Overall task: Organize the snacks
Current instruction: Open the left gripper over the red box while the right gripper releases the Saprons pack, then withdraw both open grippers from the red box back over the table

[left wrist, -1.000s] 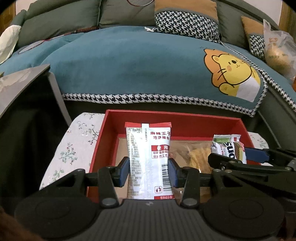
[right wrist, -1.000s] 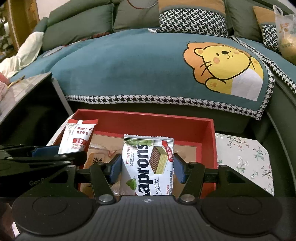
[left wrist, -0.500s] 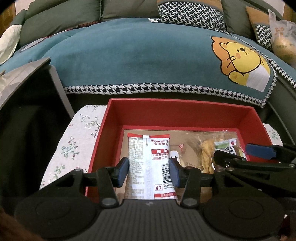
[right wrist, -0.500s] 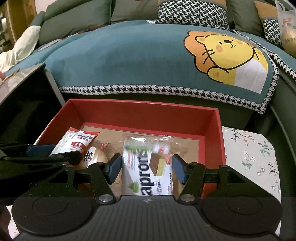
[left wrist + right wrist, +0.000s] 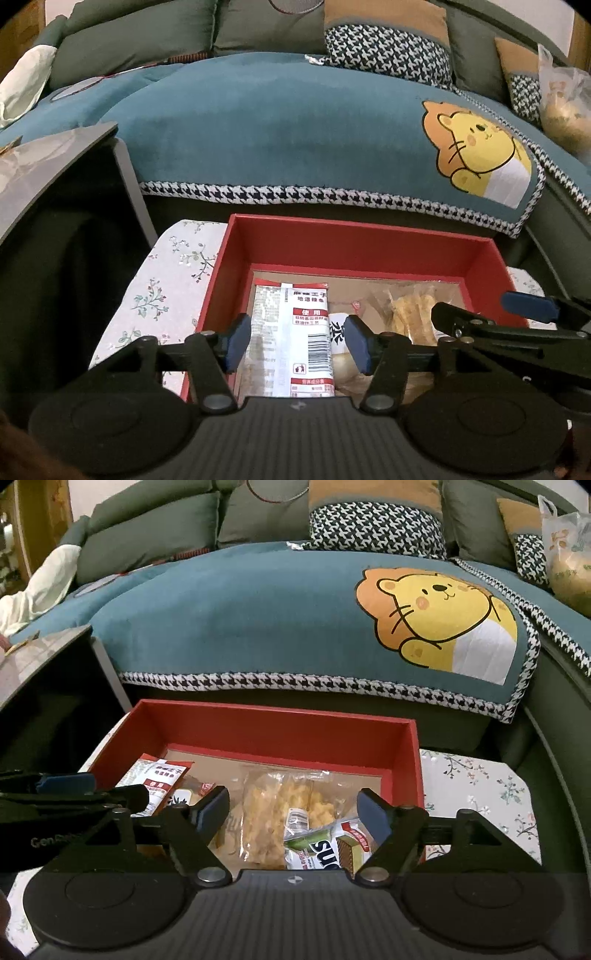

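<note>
A red box (image 5: 354,243) (image 5: 280,723) holds several snack packs. My left gripper (image 5: 295,341) is open over the box's left part, its pads apart from the silver and red packet (image 5: 291,336) lying between them. My right gripper (image 5: 293,812) is open over the right part. The green Loacker-style wafer pack (image 5: 325,849) lies in the box under it, beside a clear bag of yellow crisps (image 5: 280,808). The silver and red packet also shows in the right wrist view (image 5: 159,779).
The box stands on a floral cloth (image 5: 166,288) (image 5: 476,790). A sofa with a teal lion blanket (image 5: 295,609) rises right behind it. A dark side table (image 5: 48,166) stands at the left. A plastic bag (image 5: 569,554) sits at the far right.
Both grippers lowered their packs into the box and opened. The wafer pack dropped flat from the right gripper. The silver packet now lies loose between the left pads.
</note>
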`<control>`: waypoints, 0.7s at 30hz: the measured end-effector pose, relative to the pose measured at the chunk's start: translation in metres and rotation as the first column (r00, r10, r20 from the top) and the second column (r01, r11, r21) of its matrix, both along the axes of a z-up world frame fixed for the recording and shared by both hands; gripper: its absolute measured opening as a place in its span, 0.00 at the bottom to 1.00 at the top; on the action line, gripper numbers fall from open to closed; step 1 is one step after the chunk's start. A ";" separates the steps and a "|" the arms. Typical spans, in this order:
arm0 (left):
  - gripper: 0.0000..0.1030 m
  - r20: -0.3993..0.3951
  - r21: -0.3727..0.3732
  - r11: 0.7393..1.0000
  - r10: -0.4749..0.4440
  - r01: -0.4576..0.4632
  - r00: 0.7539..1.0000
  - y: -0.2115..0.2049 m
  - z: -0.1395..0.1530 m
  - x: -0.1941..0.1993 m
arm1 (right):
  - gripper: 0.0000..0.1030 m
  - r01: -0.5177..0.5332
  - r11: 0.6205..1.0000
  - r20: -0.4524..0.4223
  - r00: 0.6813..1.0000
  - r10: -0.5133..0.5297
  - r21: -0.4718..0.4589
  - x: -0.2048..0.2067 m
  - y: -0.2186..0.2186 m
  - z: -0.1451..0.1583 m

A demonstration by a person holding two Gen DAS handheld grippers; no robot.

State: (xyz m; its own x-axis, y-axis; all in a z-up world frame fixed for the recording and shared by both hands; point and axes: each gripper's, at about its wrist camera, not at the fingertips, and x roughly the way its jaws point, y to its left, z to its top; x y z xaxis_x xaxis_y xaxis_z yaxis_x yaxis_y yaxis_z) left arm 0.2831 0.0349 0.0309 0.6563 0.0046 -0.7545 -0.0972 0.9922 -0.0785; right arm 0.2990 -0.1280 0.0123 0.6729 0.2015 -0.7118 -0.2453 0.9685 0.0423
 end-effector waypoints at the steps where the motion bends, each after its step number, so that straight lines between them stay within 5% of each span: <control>1: 0.87 0.002 -0.007 1.000 -0.003 0.003 1.000 0.001 0.002 -0.003 | 0.79 0.000 1.000 0.000 1.000 0.000 -0.003 -0.001 0.000 0.002; 21: 0.87 -0.053 -0.097 0.994 -0.064 0.059 0.997 0.005 0.008 -0.079 | 0.82 -0.017 1.000 -0.028 0.999 0.016 -0.026 -0.067 -0.015 0.026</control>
